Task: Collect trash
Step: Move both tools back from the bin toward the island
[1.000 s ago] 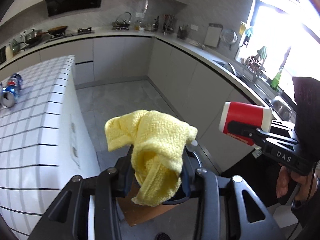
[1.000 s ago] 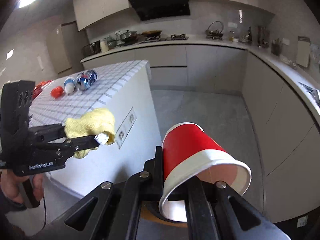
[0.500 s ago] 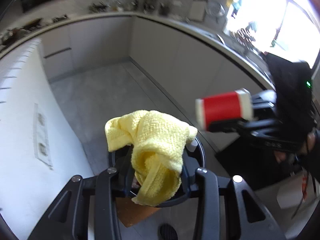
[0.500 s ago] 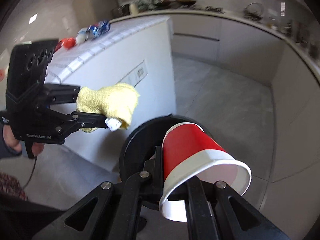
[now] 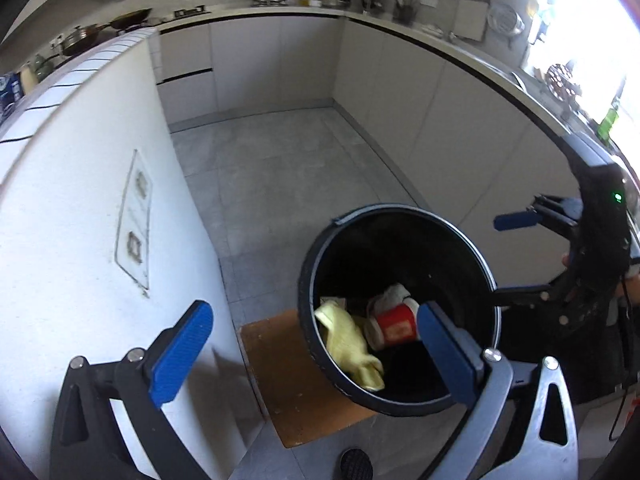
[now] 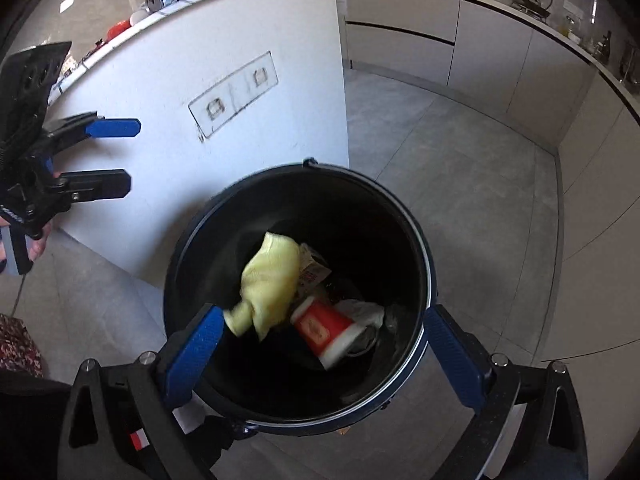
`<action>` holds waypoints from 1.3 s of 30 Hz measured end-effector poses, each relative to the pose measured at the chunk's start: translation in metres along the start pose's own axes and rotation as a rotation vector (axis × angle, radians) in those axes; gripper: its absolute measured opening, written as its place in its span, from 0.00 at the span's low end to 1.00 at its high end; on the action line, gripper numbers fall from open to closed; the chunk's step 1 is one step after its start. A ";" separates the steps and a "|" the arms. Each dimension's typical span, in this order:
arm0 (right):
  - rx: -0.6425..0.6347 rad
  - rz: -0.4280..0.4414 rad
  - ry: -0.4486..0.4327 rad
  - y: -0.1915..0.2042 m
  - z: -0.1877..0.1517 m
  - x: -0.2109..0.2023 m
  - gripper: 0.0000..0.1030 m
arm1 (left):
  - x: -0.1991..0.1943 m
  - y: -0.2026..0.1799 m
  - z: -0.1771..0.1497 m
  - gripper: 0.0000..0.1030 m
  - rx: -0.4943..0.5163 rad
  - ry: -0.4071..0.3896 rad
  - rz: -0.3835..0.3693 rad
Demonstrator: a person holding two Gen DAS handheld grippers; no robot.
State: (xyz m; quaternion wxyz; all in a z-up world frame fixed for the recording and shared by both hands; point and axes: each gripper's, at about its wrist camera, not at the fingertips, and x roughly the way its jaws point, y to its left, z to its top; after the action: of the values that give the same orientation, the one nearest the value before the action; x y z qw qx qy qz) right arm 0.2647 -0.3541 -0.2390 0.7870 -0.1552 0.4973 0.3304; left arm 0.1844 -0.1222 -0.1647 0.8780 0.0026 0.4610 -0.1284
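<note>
Your left gripper (image 5: 312, 344) and right gripper (image 6: 320, 356) both hang over the black bin (image 6: 416, 224), jaws opening wide, nothing between the pads. Yellow cloth (image 6: 272, 280) lies inside the bin against its island-side wall. Red paper cup (image 6: 326, 330) lies on its side at the bin bottom, just beside the cloth. Bin stands by the white island's (image 6: 224, 40) end panel, partly on a brown mat (image 5: 288, 376).

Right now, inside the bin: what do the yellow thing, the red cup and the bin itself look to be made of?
Yellow cloth: soft knitted or woven fabric, matte, with a ribbed weave and limp folds. Red cup: probably paper, with a matte red wall and a white rolled rim. Bin: black, smooth and slightly glossy, likely plastic; metal cannot be ruled out.
</note>
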 end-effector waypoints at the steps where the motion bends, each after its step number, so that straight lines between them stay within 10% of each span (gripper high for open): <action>1: -0.001 -0.006 -0.007 0.001 0.002 0.000 0.98 | -0.004 0.002 0.000 0.99 -0.003 -0.011 0.007; 19: 0.123 -0.198 -0.219 0.049 0.041 -0.055 1.00 | -0.074 -0.002 0.015 1.00 -0.090 -0.181 0.107; 39: 0.077 -0.129 -0.376 0.128 0.095 -0.134 1.00 | -0.157 0.048 0.004 1.00 -0.198 -0.310 0.275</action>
State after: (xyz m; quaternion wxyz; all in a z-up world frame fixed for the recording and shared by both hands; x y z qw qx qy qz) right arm 0.2045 -0.2550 -0.0656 0.8910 -0.0919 0.3428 0.2833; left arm 0.1133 -0.0410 -0.0406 0.9436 -0.0406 0.3262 0.0394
